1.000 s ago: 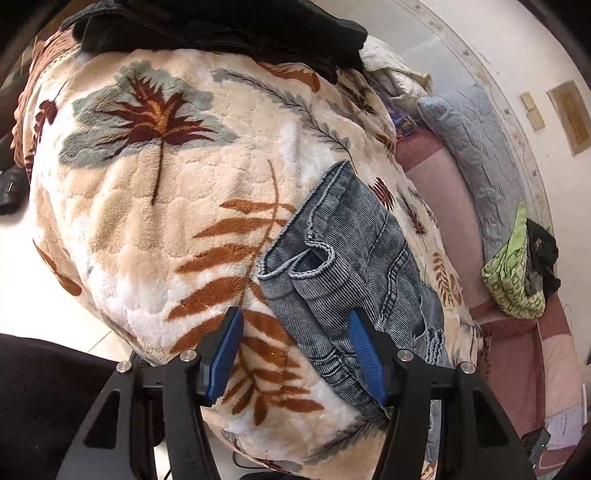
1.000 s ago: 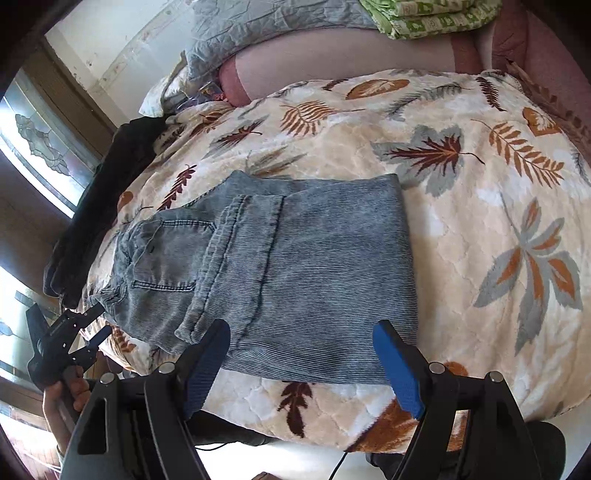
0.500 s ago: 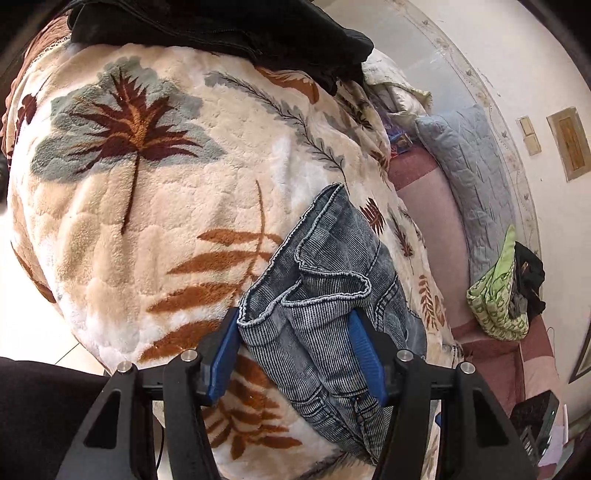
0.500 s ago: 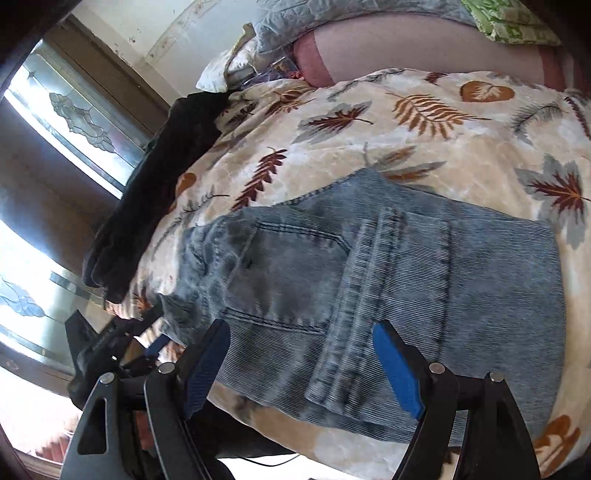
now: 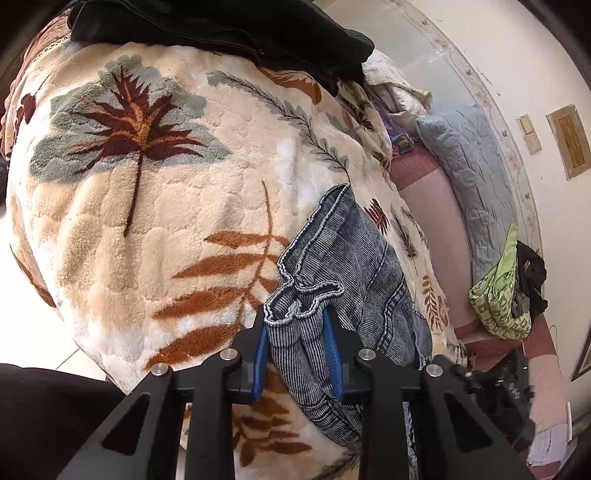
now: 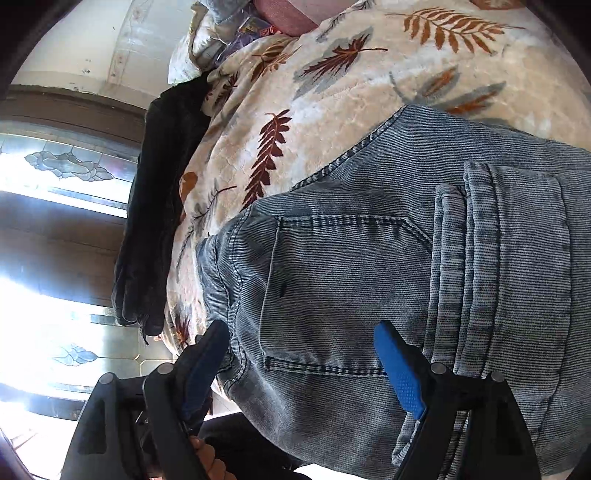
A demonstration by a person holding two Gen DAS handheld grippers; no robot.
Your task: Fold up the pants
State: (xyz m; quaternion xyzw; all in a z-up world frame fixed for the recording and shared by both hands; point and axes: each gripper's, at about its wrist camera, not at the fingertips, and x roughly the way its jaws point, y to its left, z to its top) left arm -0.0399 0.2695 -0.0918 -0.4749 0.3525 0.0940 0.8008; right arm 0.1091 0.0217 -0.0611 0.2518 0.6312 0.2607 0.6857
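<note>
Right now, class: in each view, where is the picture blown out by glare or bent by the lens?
Right wrist view: the stained-glass window is blown out white. Left wrist view: the cream leaf-print fleece blanket bulges like a dome, and the wall's edge curves; evenly lit.

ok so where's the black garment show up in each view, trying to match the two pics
Left wrist view: the black garment lies across the top edge, at the far end of the leaf-print blanket.
Right wrist view: the black garment hangs down the left side, along the blanket edge in front of the window.
Shared landmark: the jeans, lying on the blanket in both views.
</note>
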